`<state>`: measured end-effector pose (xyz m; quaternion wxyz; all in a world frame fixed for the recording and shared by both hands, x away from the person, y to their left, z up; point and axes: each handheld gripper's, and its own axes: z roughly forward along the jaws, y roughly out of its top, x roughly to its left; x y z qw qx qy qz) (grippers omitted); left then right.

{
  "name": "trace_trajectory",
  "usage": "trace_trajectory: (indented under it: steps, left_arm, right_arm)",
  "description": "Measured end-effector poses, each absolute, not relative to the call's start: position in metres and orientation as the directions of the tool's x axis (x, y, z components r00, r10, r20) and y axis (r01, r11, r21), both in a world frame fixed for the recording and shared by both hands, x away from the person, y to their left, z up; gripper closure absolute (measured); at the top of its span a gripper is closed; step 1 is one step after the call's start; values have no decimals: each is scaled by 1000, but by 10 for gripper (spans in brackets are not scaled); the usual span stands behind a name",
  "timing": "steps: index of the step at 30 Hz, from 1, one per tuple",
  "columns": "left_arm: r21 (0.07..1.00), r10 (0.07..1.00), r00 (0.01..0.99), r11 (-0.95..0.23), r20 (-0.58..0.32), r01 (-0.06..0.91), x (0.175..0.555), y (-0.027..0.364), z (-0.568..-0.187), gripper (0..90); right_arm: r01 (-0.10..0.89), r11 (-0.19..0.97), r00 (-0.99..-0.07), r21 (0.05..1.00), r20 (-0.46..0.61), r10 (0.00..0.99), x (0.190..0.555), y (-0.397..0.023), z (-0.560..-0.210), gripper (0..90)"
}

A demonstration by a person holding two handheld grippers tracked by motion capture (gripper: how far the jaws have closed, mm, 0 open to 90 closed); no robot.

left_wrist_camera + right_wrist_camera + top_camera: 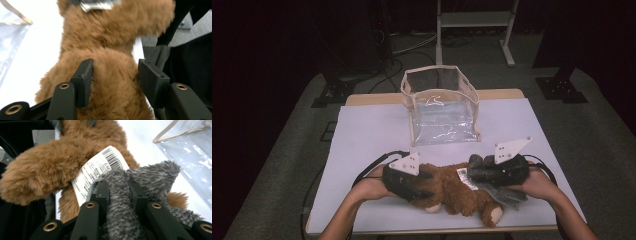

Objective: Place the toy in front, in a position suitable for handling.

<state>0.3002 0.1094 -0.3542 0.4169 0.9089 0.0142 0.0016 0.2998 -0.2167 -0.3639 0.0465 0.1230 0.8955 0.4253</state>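
Brown plush toy (117,82) between left tool (115,77) pads, untouched.

White-topped table (362,135) with clear plastic bag (440,107), brown plush toy (452,192), grey cloth (507,195).

White tag (100,171) sewn to the brown plush toy (50,162): barcode with digits beside it, roughly "69" readable, the rest cut off by grey plush. Small print lines below, too blurred to read. No other text.
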Motion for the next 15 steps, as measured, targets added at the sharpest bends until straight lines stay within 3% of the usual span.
trace_trajectory:
  steps: [10, 15]
  left_arm:
    - [722, 45, 998, -689, -37, 58, 311, 98, -360, 449]
    - [730, 33, 998, -681, -53, 61, 304, 98, -369, 471]
  right_arm:
    - [157, 587, -975, 794, 30, 221, 278, -222, -369, 729]
    - [135, 590, -976, 796, 3, 219, 282, -225, -350, 725]
